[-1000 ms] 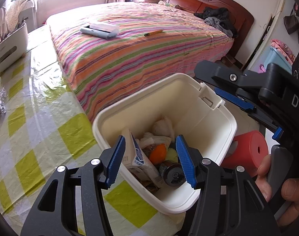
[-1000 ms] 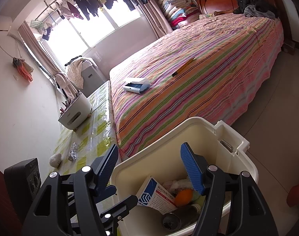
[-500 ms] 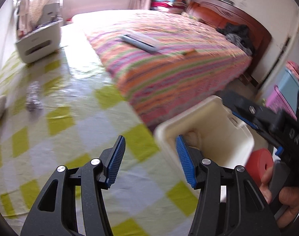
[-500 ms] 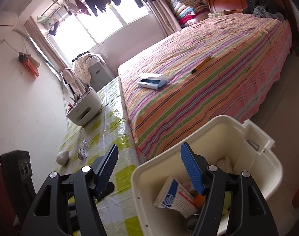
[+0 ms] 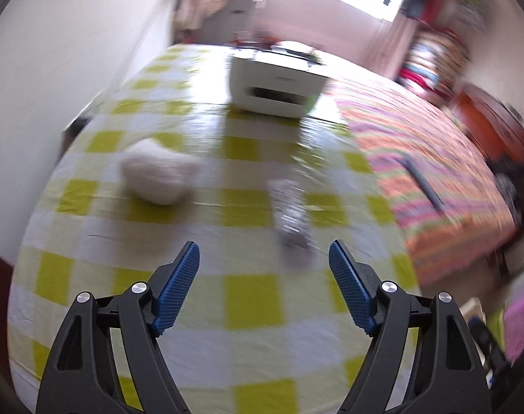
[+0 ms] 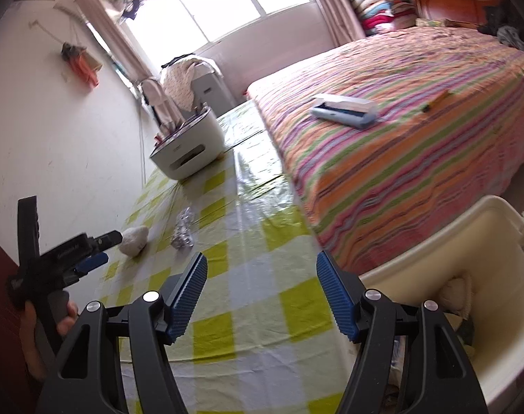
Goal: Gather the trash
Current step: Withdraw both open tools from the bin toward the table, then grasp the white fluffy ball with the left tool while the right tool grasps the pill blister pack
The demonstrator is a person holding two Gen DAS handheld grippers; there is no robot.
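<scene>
**Hovering over checked surface, trash still lying loose**

Looking down from the left wrist: left claw (image 5: 263, 262) spreading wider, nothing between its blue pads, poised above the yellow-and-white checked surface (image 5: 251, 296). Ahead of it, blurred, a crumpled white wad (image 5: 158, 176) to the left and a crinkled silvery wrapper (image 5: 291, 210) nearer the middle, apart from each other. Farther back, a white box-shaped organizer (image 5: 275, 86). Striped bed (image 5: 434, 179) along the right edge. No bin in this view.

Seen only from the right wrist: cream trash bin (image 6: 469, 258) at lower right, beside the surface's edge and below the bed's corner, with some rubbish visible inside, mostly hidden behind the claw. Right claw (image 6: 262, 276) released and empty, above the surface near the bin. Also here, a hand (image 6: 51, 314) gripping the left tool at the left edge, its tip near the white wad (image 6: 135, 239), the wrapper (image 6: 182, 229) just to the right. On the bed, a pale blue-and-white case (image 6: 345, 110) and a pencil-like stick (image 6: 436, 100).
</scene>
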